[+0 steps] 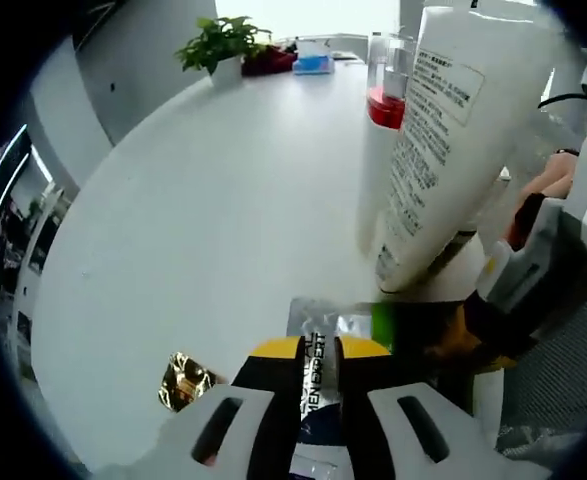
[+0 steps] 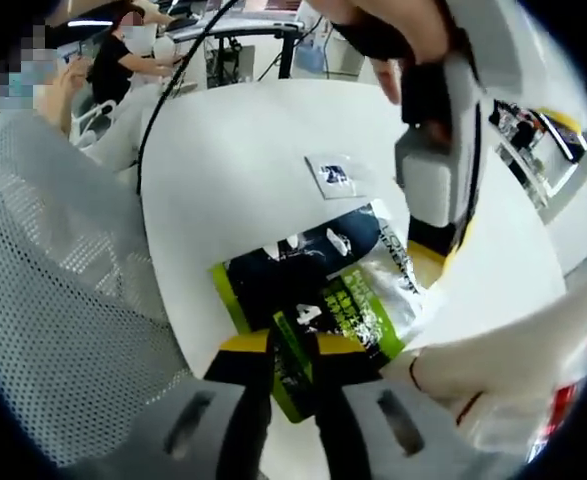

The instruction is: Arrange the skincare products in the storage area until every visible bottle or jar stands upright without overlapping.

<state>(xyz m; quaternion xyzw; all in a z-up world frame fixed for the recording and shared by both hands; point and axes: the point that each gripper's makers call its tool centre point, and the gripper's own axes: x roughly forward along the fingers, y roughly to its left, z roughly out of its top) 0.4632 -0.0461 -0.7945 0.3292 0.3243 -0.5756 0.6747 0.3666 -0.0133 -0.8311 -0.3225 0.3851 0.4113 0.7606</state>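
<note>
Your left tool (image 1: pixel 318 375) and your right tool (image 2: pixel 293 385) both gripped the flat sachet pack (image 2: pixel 318 290); the white tube (image 1: pixel 443 150) leaned tilted on the tabletop (image 1: pixel 203 220).

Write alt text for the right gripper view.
The right tongs are shut on the green edge of a dark, silver-ended sachet above a white table, while the left tongs hold its other end. A small packet lies on the table, with grey mesh alongside.
</note>
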